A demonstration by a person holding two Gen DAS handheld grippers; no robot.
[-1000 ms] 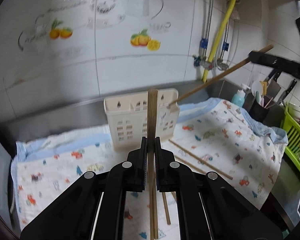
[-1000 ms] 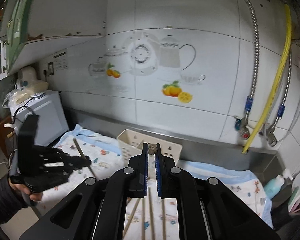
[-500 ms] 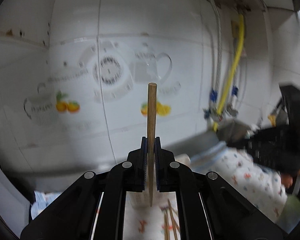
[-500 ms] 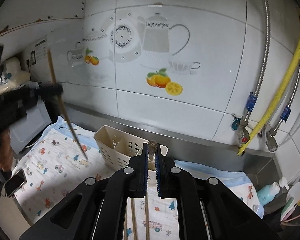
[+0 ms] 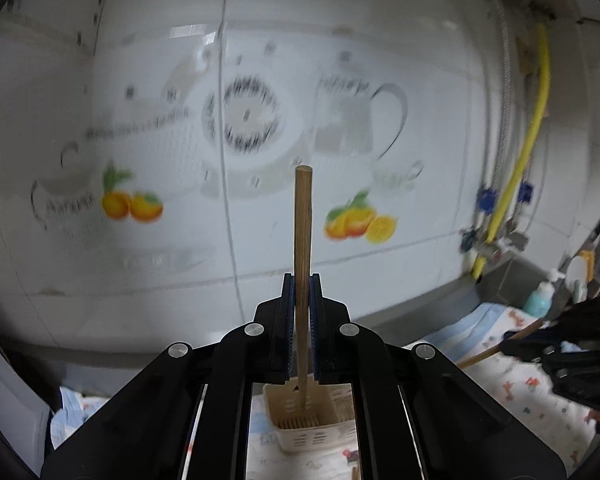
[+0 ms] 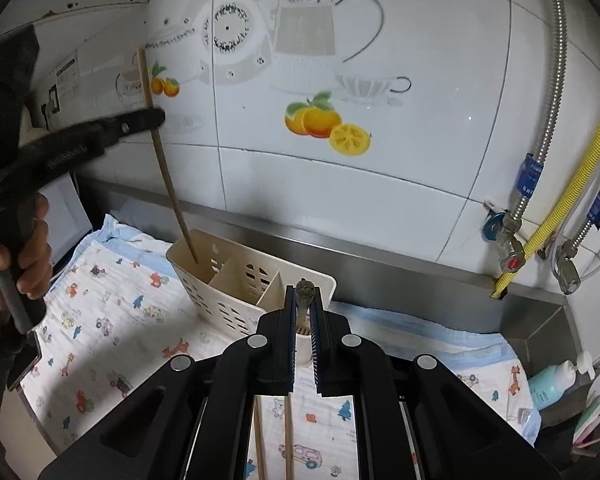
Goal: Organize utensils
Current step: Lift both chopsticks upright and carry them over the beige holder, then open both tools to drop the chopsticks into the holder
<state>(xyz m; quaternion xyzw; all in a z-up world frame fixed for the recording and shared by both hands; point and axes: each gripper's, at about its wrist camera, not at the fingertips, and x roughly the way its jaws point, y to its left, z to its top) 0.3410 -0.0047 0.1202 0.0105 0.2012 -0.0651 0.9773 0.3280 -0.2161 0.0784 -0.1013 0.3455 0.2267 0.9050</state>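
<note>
My left gripper (image 5: pixel 302 280) is shut on a wooden chopstick (image 5: pixel 303 220) that stands upright. In the right wrist view this left gripper (image 6: pixel 154 116) holds that chopstick (image 6: pixel 168 184) with its lower tip inside the left compartment of the cream slotted holder (image 6: pixel 236 280). My right gripper (image 6: pixel 304 292) is shut on a second chopstick (image 6: pixel 303 286), seen end-on, just in front of the holder's right end. The left wrist view shows the holder (image 5: pixel 300 420) below the jaws and the right gripper (image 5: pixel 512 344) low at the right. Two loose chopsticks (image 6: pixel 288 436) lie on the cloth.
A patterned cloth (image 6: pixel 112 320) covers the steel counter. The tiled wall (image 6: pixel 340 200) stands close behind the holder. Taps and a yellow hose (image 6: pixel 540 236) hang at the right, above a teal bottle (image 6: pixel 552 384) and a sink corner. A hand (image 6: pixel 32 248) grips the left tool.
The left gripper rose and carried its chopstick upright to the holder, where the tip now dips into the left compartment. The right gripper came lower and closer to the holder, still shut.
</note>
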